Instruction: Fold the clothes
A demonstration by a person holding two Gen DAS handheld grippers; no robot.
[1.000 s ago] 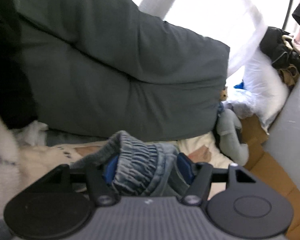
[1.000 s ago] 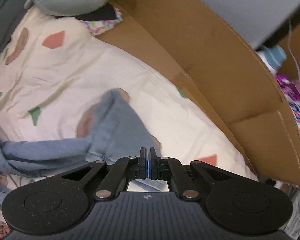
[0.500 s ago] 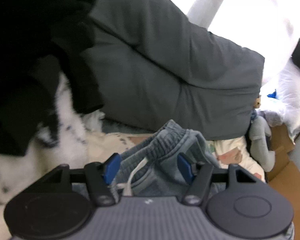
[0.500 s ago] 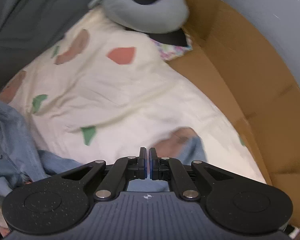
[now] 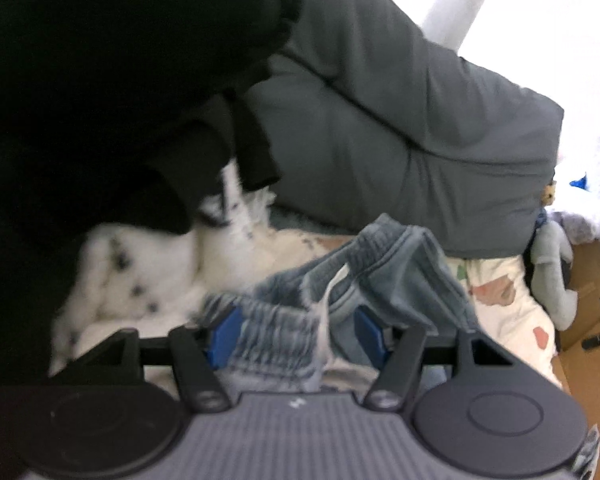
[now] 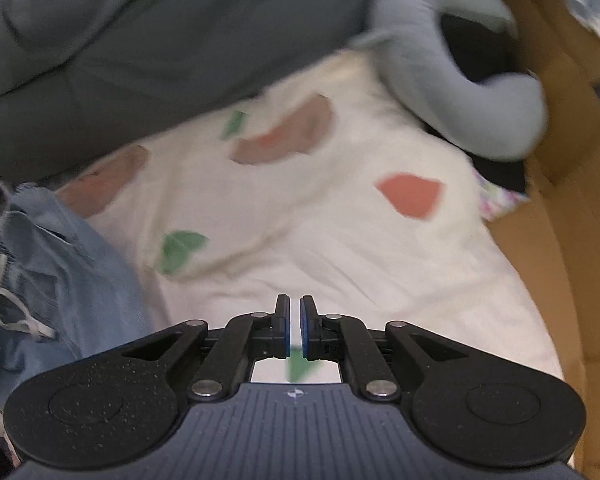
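Observation:
Light blue denim trousers (image 5: pixel 384 264) with an elastic waistband and a white drawstring lie bunched on a cream sheet (image 6: pixel 340 248) with coloured patches. My left gripper (image 5: pixel 296 334) is shut on the gathered waistband, which fills the space between its blue pads. In the right wrist view the same denim trousers (image 6: pixel 68 264) lie at the far left. My right gripper (image 6: pixel 295 332) hovers over the bare sheet to their right. Its jaws are opening, a narrow slit apart, with nothing between them.
A big grey duvet (image 5: pixel 400 120) lies behind the sheet. A black garment (image 5: pixel 100 80) fills the upper left, with white spotted fleece (image 5: pixel 140 264) below it. A grey neck pillow (image 6: pixel 480 92) and a cardboard wall (image 6: pixel 572 240) bound the right side.
My right gripper let go of the denim leg and swept away over the sheet toward the duvet. My left gripper swung left with the waistband, bringing the black garment into view.

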